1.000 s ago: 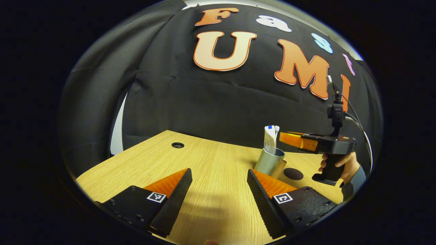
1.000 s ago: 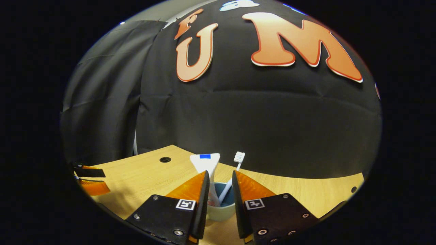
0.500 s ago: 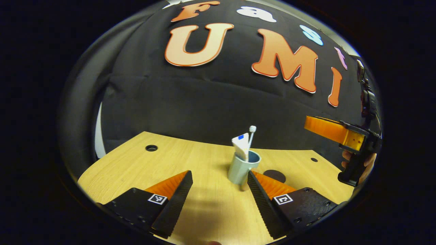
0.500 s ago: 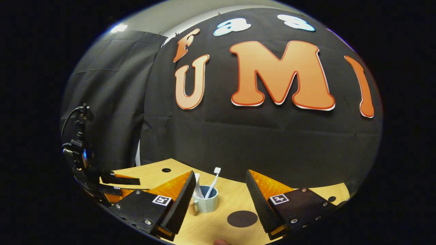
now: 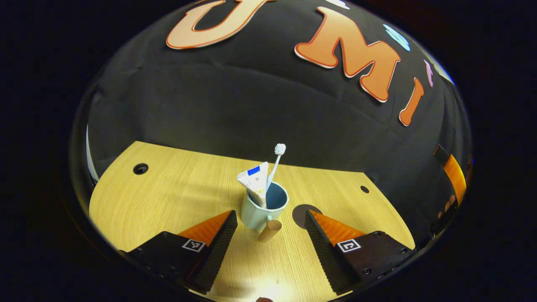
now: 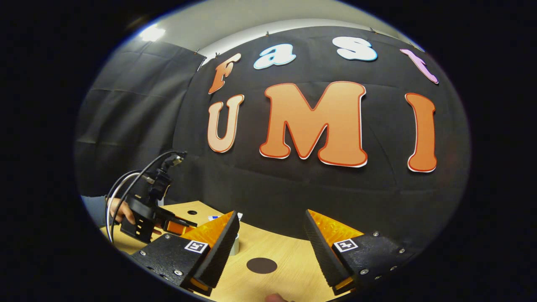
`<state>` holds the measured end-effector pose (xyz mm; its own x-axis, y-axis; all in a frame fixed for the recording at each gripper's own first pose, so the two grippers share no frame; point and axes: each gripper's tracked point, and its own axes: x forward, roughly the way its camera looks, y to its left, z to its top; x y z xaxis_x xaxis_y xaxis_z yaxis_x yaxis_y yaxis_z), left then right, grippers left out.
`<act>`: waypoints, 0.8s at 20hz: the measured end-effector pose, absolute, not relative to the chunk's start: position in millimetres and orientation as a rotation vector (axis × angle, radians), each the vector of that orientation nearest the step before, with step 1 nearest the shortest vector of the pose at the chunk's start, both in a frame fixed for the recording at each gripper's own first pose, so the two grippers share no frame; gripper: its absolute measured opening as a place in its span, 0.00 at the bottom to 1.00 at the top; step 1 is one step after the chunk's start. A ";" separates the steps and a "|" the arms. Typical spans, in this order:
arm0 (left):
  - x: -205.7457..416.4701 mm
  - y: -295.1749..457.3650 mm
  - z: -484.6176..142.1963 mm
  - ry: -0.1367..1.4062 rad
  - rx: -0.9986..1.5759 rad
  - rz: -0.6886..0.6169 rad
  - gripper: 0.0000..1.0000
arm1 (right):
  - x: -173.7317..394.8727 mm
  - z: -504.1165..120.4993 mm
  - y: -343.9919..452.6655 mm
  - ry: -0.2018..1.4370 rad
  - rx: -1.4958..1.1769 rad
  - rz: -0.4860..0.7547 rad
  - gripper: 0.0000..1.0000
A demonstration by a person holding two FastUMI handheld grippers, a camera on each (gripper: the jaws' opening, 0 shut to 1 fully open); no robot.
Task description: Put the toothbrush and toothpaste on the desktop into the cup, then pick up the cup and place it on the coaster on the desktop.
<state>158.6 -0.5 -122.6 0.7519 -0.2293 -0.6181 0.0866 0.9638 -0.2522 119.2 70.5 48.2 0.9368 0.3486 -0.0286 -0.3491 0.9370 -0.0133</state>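
Now closer to the cup [image 5: 264,207] than half a second ago, with the left gripper [image 5: 270,230] spread wide, fingers [image 5: 218,235] flanking the cup's base and wooden handle without touching, holding nothing. Carries the toothpaste [image 5: 256,181] and toothbrush [image 5: 276,161] upright inside, standing on the table [image 5: 176,193] just beside the dark round coaster [image 5: 303,212], not on it. Farther back and higher than before sits the right gripper [image 6: 270,245], likewise wide open and empty, above the coaster [image 6: 261,265], with the left gripper [image 6: 168,224] and its hand [image 6: 119,212] off to the side.
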 end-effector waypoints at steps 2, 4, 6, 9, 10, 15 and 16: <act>163.6 -4.1 -135.7 0.783 -0.202 -0.172 0.97 | 110.3 51.3 54.5 0.016 -0.023 0.346 0.94; 161.2 -4.6 -150.5 0.889 -0.179 -0.169 0.97 | 102.5 53.7 42.0 0.010 -0.015 0.340 0.94; 167.8 0.5 -165.7 0.946 -0.135 -0.125 0.98 | 96.3 56.1 26.6 0.002 -0.015 0.322 0.95; 172.9 -1.2 -177.7 1.022 -0.072 -0.086 0.97 | 91.3 64.0 16.2 -0.017 -0.011 0.319 0.95; 174.0 -1.6 -183.4 1.052 -0.045 -0.075 0.97 | 87.0 61.9 9.4 -0.018 -0.004 0.320 0.96; 185.8 -9.9 -210.0 1.117 0.015 -0.023 0.95 | 78.3 55.4 -1.5 -0.020 0.015 0.326 0.96; 186.5 -14.4 -213.1 1.126 0.015 -0.021 0.91 | 77.4 51.7 -2.2 -0.015 0.015 0.326 0.96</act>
